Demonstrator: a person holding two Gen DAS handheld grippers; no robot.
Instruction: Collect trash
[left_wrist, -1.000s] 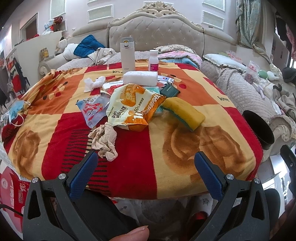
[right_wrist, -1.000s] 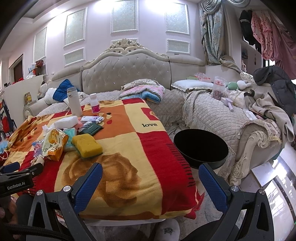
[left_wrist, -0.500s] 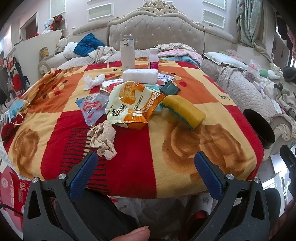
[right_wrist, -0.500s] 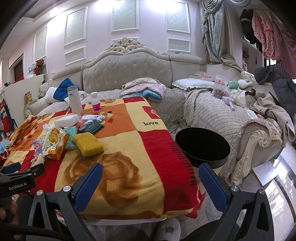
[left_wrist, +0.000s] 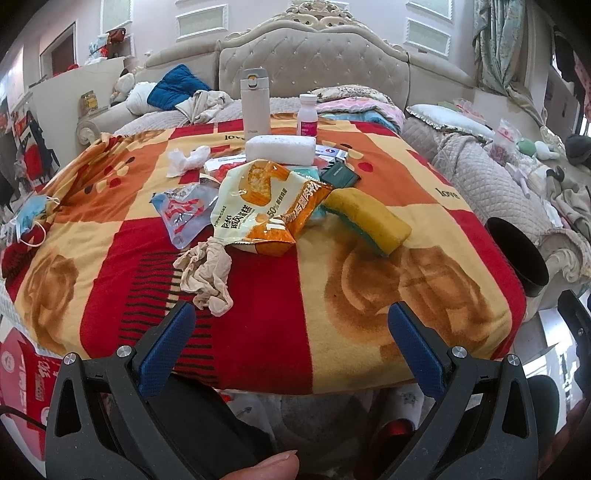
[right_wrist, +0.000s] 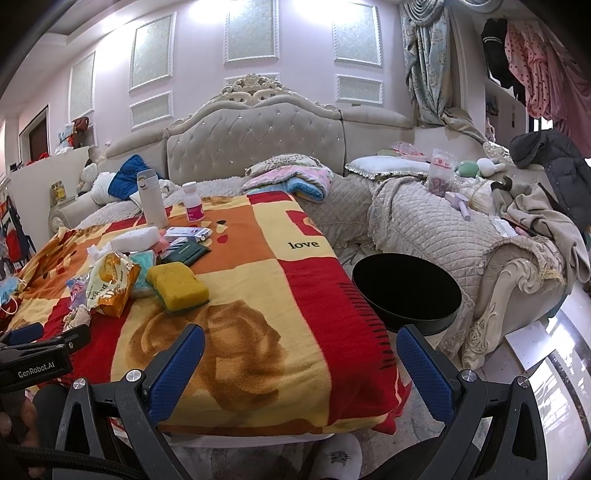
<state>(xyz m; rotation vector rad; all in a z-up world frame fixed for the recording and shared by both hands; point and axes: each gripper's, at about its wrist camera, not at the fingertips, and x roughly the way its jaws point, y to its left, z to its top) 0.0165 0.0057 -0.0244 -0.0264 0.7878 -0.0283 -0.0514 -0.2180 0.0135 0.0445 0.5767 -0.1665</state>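
left wrist view, left gripper (left_wrist: 291, 317): jaws spread wide, holding nothing, low over the near edge of the blanket-covered worktop (left_wrist: 424, 295).
crumpled tissue (left_wrist: 207, 275): just ahead of the left finger, lying on the blanket.
snack wrapper (left_wrist: 264, 208): beyond the tissue, ahead of the gripper.
yellow sponge (left_wrist: 369, 219): ahead and to the right.
right wrist view, right gripper (right_wrist: 301, 354): jaws spread wide, empty.
black bin (right_wrist: 406, 291): ahead right, beside the worktop edge.
sponge and wrapper: far left.

Snack bag (left_wrist: 266, 206) mid-blanket (left_wrist: 424, 295), sponge (left_wrist: 365, 221) right, crumpled tissue (left_wrist: 207, 275) in front; bin (right_wrist: 406, 291) beside table.
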